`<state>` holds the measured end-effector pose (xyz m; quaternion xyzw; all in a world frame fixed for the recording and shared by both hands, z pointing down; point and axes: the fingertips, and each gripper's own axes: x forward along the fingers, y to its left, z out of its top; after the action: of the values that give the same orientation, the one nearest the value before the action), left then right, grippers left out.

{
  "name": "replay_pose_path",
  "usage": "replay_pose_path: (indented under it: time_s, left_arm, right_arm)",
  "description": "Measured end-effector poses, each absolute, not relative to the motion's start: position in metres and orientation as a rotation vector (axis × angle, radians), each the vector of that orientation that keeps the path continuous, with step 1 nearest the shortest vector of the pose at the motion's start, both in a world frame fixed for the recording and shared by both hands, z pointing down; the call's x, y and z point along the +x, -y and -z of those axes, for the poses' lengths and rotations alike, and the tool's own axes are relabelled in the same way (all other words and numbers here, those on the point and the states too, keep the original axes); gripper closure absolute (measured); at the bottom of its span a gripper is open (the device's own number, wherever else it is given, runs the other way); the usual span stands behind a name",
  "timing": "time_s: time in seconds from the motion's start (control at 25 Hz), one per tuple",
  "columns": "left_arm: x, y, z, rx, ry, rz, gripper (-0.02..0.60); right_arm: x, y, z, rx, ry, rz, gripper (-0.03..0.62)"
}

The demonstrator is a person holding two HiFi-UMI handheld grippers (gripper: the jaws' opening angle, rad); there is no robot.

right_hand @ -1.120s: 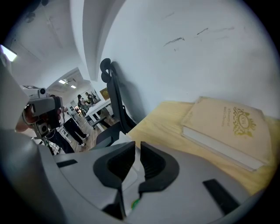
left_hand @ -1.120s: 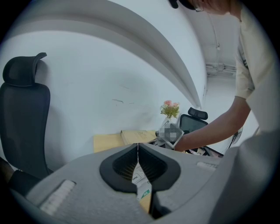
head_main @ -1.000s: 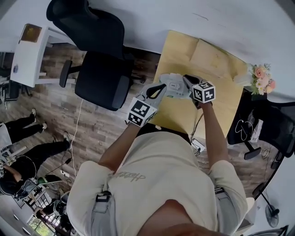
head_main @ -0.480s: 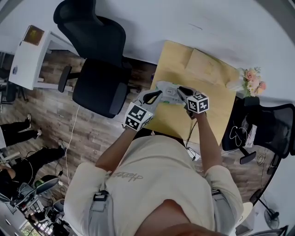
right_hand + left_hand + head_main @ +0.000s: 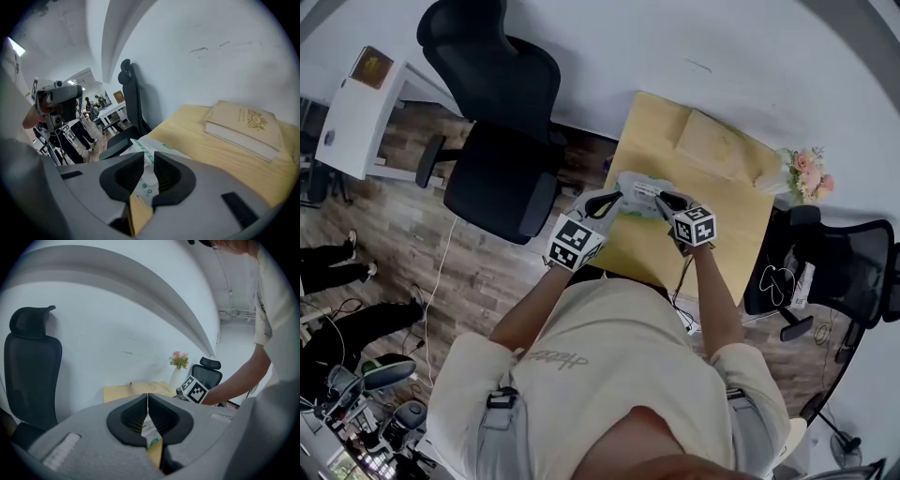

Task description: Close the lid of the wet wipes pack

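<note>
Head view: the white-and-green soft plastic wet wipes pack (image 5: 639, 190) lies on the yellow wooden table (image 5: 654, 131), toward its near left edge, between the left gripper (image 5: 612, 202) and the right gripper (image 5: 668, 200).

Left gripper view: the jaws are pressed together, and the pack (image 5: 149, 428) shows just beyond them.

Right gripper view: the jaws are clamped on the pack's near edge (image 5: 142, 151).

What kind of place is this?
Probably an office or workroom: a black swivel chair on a wood-pattern floor, and a wooden desk against a white wall, holding a book and flowers.

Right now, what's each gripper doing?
Left gripper: tongs closed, apparently pinching the white-and-green soft plastic wet wipes pack.
Right gripper: tongs closed on the same pack.
</note>
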<state>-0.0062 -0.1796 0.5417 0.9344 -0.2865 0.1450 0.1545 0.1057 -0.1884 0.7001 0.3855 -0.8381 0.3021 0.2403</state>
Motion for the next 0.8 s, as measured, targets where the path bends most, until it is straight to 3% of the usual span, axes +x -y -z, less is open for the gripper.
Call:
replay_pose_path:
  time_s: [0.8]
  left_arm:
    - [-0.013, 0.185, -0.557, 2.652, 0.795, -0.436, 0.563]
  right_arm:
    - [0.103, 0.173, -0.741, 1.078, 2.171, -0.992, 0.548]
